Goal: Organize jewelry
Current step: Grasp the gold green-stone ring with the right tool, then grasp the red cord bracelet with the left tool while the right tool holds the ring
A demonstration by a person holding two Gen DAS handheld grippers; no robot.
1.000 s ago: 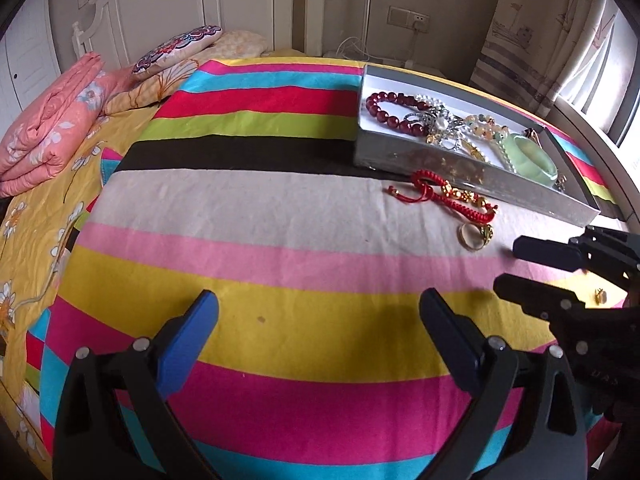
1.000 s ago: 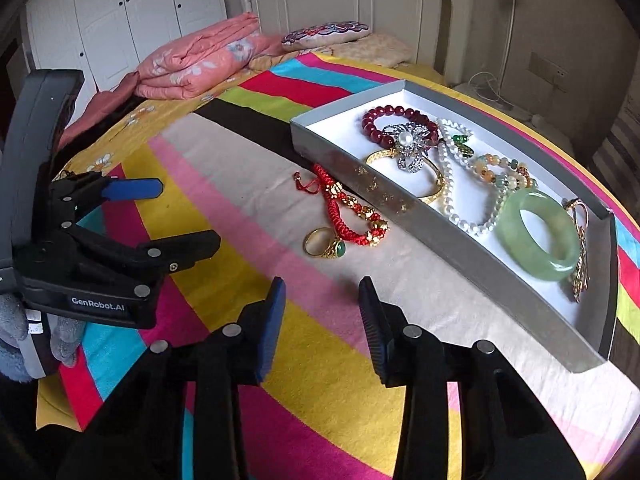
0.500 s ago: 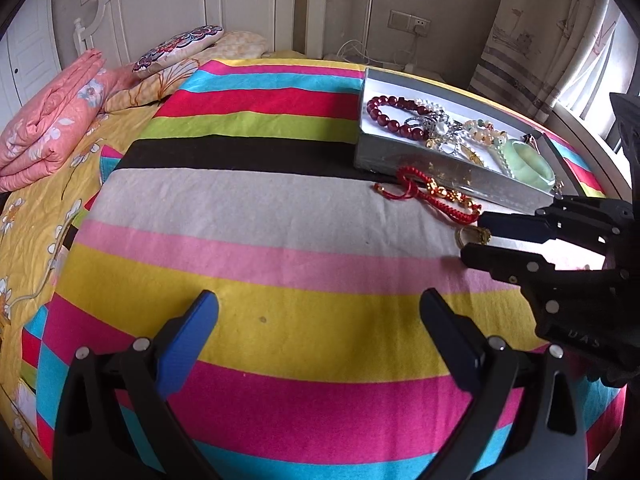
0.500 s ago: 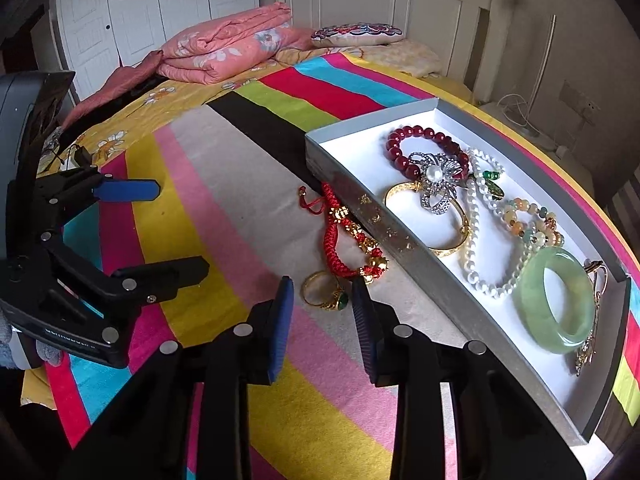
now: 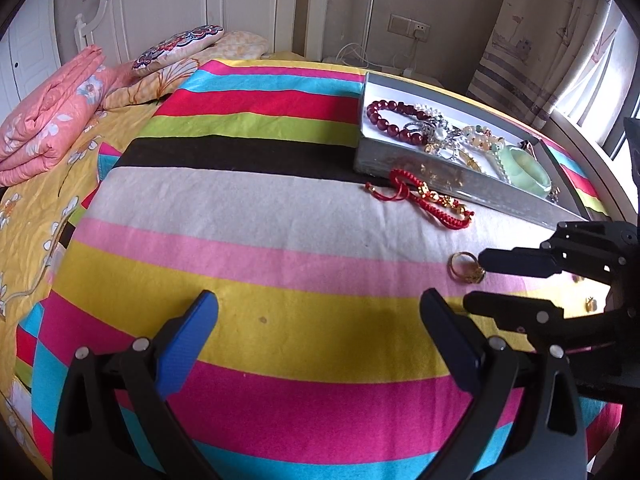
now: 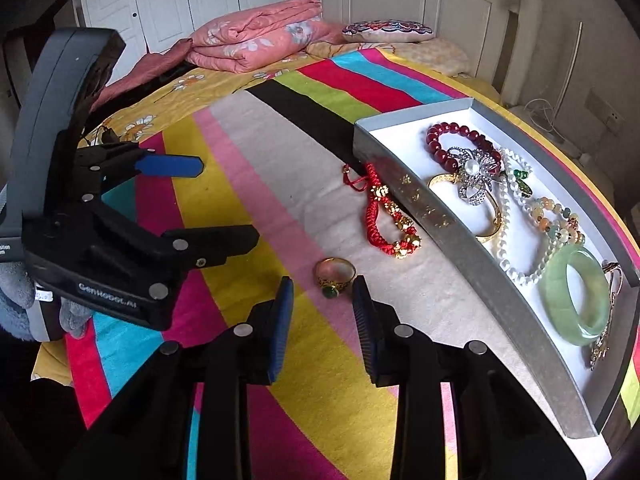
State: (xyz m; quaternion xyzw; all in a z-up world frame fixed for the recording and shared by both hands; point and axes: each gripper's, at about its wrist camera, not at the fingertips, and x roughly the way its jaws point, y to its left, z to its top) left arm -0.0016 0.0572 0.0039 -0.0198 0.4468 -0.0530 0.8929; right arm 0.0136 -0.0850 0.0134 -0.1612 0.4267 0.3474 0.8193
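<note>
Jewelry here is split between a grey tray (image 6: 460,236) and the striped bedspread (image 6: 256,168) in front of it: a dark red bead bracelet (image 6: 440,138), a silver brooch (image 6: 474,178), a pearl strand (image 6: 506,240) and a green jade bangle (image 6: 576,296) already lie inside the tray, while a red cord bracelet (image 6: 378,220) rests against the tray's outer wall and a gold ring (image 6: 335,274) with a green stone lies loose on the bed, a little nearer the camera. The right gripper (image 6: 323,312) is lowered toward that ring with its fingers apart, one to each side and just short of it, which reads as lining up a pinch; nothing is held yet. The left gripper (image 5: 318,330) hangs over the yellow stripe, well clear of the tray, its fingers spread wide and empty (probably kept back so the two tools do not crowd one small target). In the left wrist view the ring (image 5: 466,266) sits right at the tip of the right gripper's upper finger. My guess is that the ring goes into the tray next, then the cord bracelet.
</note>
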